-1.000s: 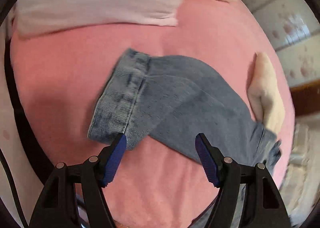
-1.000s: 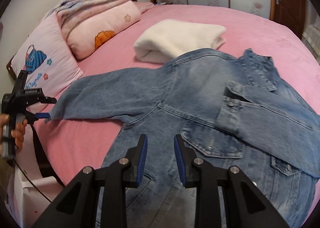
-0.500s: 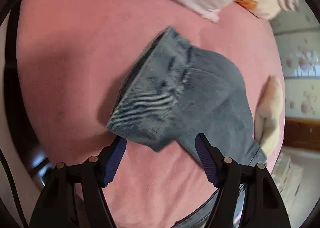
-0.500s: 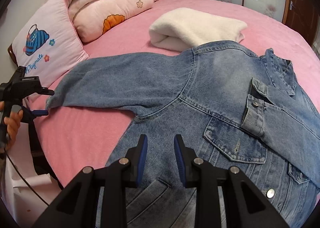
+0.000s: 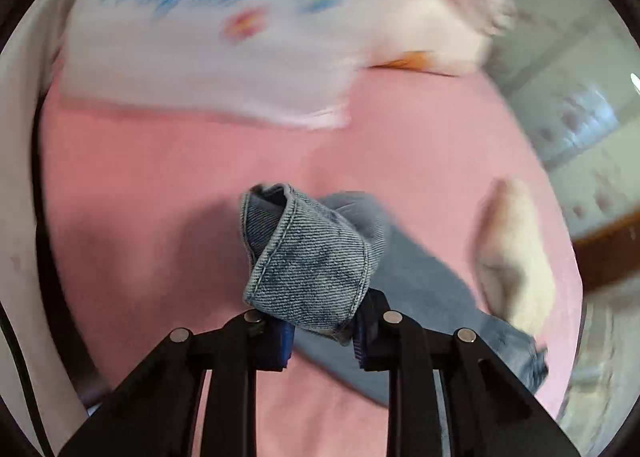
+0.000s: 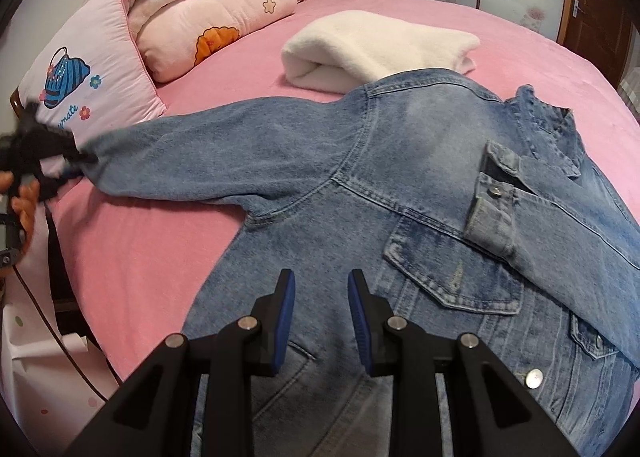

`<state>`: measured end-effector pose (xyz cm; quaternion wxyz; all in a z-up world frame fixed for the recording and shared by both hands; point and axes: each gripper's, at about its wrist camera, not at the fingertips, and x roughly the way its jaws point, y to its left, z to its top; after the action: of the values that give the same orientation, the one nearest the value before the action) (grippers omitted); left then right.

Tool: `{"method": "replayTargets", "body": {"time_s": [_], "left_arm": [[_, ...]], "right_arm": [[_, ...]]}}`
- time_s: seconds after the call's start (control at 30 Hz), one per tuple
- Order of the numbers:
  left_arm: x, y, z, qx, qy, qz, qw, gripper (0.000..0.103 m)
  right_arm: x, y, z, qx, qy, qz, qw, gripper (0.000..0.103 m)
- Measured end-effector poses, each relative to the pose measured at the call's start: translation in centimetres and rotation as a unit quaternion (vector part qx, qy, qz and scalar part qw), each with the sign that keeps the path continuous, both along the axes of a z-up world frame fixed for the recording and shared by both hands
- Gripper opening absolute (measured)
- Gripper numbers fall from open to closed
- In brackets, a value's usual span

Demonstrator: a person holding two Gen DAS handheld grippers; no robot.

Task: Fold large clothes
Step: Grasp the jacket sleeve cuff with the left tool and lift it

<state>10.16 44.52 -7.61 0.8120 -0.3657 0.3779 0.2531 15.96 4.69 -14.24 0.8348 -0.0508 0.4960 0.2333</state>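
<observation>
Left wrist view: the left gripper (image 5: 323, 331) has just been closing, and its jaws now clench the sleeve cuff (image 5: 308, 261) of the denim jacket (image 5: 424, 285). The blue pads (image 5: 285, 335) press on the cuff from both sides; the denim bunches up between them and curls into a loop above the fingers, lifted clear of the bed (image 5: 160, 185). The rest of the sleeve trails away to the right and down onto the pink sheet. A pale folded cloth (image 5: 516, 257) lies beyond the sleeve on the right. A pillow (image 5: 208, 41) with blue print sits at the top, heavily blurred.

Right wrist view: the right gripper (image 6: 321, 321) hangs over the lower front of the denim jacket (image 6: 400, 185), its jaws parted by a narrow gap with nothing between them; whether the fingertips touch the cloth cannot be told. The jacket lies spread front-up on the bed (image 6: 132, 257), with one sleeve folded across the chest on the right and the other stretched out to the left. At the end of that stretched sleeve the left gripper (image 6: 82, 159), blurred, grips the cuff, with a person's hand (image 6: 24, 197) behind it at the frame edge. A white folded blanket (image 6: 372, 45) touches the jacket's shoulder. Pillows and a folded quilt (image 6: 200, 5) are stacked at the head of the bed.
</observation>
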Motion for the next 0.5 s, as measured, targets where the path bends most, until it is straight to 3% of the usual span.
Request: {"method": "replayTargets", "body": {"time_s": [0.07,0.13,0.23,0.37,0.5], "left_arm": [[1.5,-3.5,1.9,0.033,-0.012,-0.053,0.9980,0.021],[3.3,-8.7,3.8,0.065,-0.028,-0.127,0.9893,0.021],[5.3,-17.0,4.7,0.084,-0.046,-0.230,0.9684,0.021],[7.6,-28.2,2.4,0.064,-0.050,-0.342,0.9361,0.021],[8.8,-36.7,-2.4,0.056,-0.006,-0.425,0.9036,0.024]], "right_arm": [[-0.1,-1.0,0.2,-0.001,-0.006,-0.009,1.000,0.027],[0.0,-2.5,0.4,0.001,-0.010,-0.024,1.000,0.027],[0.2,-5.3,0.8,0.008,-0.013,-0.057,0.998,0.027],[0.3,-10.4,1.2,0.021,-0.017,-0.114,0.993,0.027],[0.0,-16.1,0.6,0.016,-0.012,-0.175,0.984,0.027]]}}
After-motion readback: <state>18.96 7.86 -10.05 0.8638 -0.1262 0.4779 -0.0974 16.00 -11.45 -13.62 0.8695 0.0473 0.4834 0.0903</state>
